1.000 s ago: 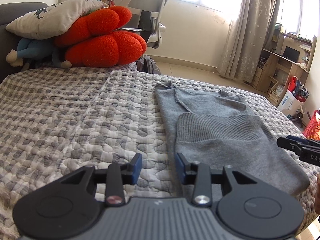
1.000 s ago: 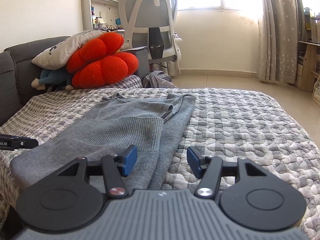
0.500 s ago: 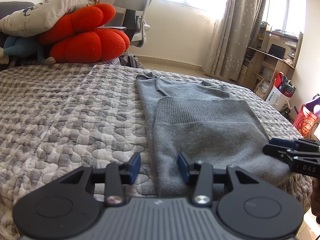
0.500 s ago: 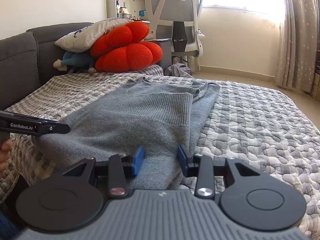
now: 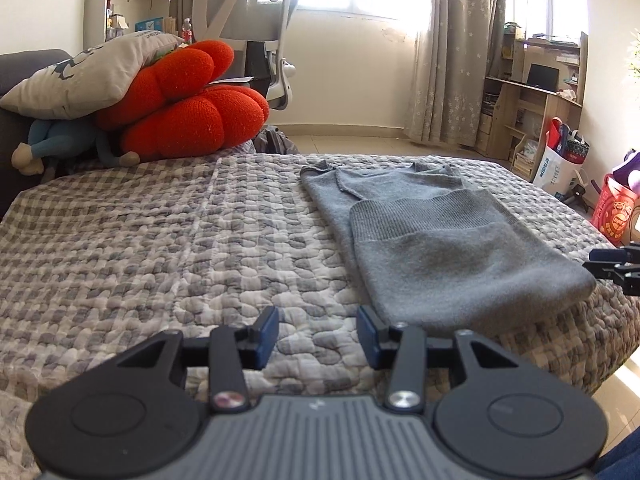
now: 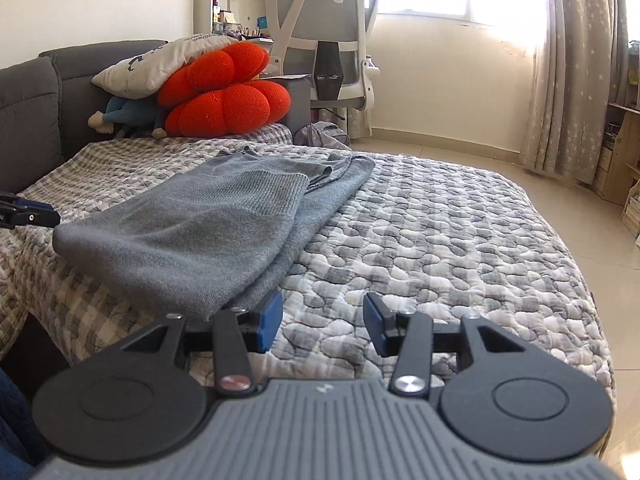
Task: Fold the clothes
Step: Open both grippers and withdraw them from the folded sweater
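Cushions [image 5: 184, 108] are stacked at the bed's [image 5: 140, 248] head; the folded sweater [image 5: 440, 240] is laid lengthwise toward them. Both grippers' fingers [image 5: 264, 330] [image 6: 270, 320] are parted, empty.

Both tongs now sit off the sweater's [image 5: 448, 248] near corners. The left tongs [image 5: 318, 338] frame bare quilt [image 5: 160, 240] at lower centre. The right tongs [image 6: 322, 328], which have just been opening again, hold only quilt between their pads, the sweater just left.

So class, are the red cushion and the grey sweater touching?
Apart. The left wrist view shows bare quilt between the red cushion and the grey sweater.
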Motion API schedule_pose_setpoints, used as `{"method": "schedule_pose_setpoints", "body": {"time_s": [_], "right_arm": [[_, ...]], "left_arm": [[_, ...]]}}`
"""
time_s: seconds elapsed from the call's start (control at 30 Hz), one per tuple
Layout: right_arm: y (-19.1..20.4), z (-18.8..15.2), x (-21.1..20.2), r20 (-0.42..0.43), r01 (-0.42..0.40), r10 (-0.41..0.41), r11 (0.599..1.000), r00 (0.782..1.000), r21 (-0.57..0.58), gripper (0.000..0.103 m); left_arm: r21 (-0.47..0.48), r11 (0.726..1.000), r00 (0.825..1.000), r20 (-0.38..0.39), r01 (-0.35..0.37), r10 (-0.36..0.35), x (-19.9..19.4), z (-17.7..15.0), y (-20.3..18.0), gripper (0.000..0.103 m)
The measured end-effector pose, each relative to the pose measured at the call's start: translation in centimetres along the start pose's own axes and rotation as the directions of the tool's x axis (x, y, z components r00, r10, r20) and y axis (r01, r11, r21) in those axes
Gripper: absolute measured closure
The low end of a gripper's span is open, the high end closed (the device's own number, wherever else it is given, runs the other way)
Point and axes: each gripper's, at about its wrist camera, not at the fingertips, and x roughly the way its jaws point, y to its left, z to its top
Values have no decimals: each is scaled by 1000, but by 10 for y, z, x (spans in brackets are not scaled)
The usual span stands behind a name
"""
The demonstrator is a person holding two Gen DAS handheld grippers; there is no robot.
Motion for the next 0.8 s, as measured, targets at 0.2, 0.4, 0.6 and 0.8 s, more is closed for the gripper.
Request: {"method": "schedule_pose_setpoints", "body": {"time_s": [0.2, 0.4, 0.6, 0.8], "right_arm": [[25, 11, -8, 106, -131, 131, 991, 986, -7, 56], [45, 2, 22, -31, -116, 114, 990, 993, -77, 59], [29, -6, 16, -17, -130, 130, 991, 991, 7, 52], [15, -10, -2, -6, -90, 90, 996, 996, 0, 47]], "left_arm": [[1, 994, 993, 62, 105, -105, 5, 12, -29, 59], [-20, 999, 998, -45, 48, -48, 40, -7, -46, 51], [-15, 998, 997, -44, 61, -62, 35, -10, -38, 50], [-51, 998, 999, -38, 38, -40, 16, -9, -13, 49]]}}
